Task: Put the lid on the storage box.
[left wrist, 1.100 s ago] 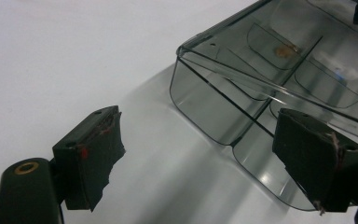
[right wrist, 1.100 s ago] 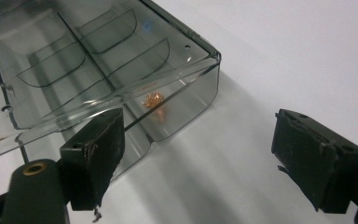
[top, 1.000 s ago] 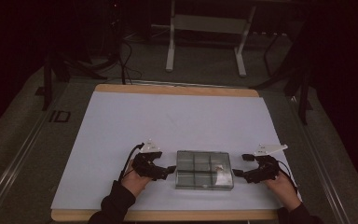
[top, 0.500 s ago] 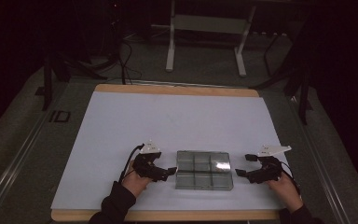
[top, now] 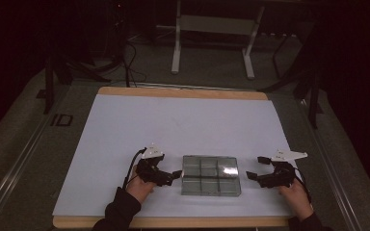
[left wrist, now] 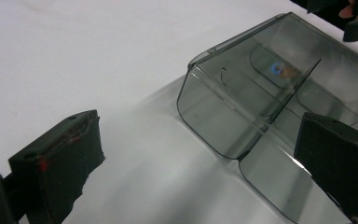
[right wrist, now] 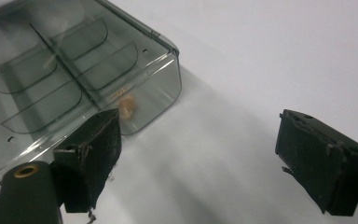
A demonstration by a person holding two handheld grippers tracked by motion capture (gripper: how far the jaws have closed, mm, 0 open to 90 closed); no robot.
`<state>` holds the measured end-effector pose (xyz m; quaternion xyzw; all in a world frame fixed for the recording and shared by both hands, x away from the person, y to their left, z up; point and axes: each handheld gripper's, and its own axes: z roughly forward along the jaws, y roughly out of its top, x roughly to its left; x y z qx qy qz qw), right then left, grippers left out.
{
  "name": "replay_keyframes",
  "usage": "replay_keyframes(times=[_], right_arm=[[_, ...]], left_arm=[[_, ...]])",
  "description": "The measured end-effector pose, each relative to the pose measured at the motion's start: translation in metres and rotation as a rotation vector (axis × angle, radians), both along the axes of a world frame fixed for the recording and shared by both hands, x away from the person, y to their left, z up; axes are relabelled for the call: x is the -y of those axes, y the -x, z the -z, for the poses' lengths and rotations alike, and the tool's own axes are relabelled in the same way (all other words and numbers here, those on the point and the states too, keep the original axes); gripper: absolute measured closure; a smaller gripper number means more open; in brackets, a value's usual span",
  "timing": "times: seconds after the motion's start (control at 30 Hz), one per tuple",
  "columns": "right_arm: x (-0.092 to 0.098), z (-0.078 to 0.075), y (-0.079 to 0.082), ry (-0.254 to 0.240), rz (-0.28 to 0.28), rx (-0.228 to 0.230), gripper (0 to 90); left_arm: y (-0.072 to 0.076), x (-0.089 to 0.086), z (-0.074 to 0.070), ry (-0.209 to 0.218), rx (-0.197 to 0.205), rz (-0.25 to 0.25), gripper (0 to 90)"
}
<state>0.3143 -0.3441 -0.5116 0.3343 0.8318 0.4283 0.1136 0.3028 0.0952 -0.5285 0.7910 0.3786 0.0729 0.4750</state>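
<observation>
Counter: white matte sheet over a wooden board, pale wood edge showing at near and far sides. Smooth, no marks.

Box: lies flat on the counter near the front edge, between the two tools. Smoked clear plastic, rectangular, rounded corners, thin partitions making a two-by-three grid of compartments. Glossy; a bright glare patch on its right part. In the left gripper view the box shows a curved end wall and an upright divider; in the right gripper view the box shows curved inner dividers and a small tan speck at its near wall. Its place matches a second ago.

Change since a second ago: the right tool has drawn back from the box's right end, and a clear strip of white now lies between them. Earlier it sat close against that end. The left tool stays at the box's left edge, about touching; contact not certain.

Left tool: jaws spread wide, black blocky pads, worn edges with a red fleck; one pad overlaps the box edge in its own view, nothing gripped.

Right tool: jaws wide apart, scuffed black pads, nothing between them but white sheet.
</observation>
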Motion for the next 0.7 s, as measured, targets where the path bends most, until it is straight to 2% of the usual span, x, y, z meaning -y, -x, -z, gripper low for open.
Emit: replay_keyframes(times=[0.17,0.3,0.7], right_arm=[[0.005,-0.001,0.003,-0.012,0.047,0.042,13.8],[0.008,0.001,0.004,-0.015,0.074,0.051,13.9],[0.011,0.012,0.011,0.012,0.1,0.045,14.0]], left_arm=[[0.0,-0.003,0.003,-0.004,0.016,-0.019,1.6],[0.002,-0.005,0.005,-0.019,0.027,-0.03,1.5],[0.005,-0.015,0.007,-0.031,0.044,-0.065,1.6]])
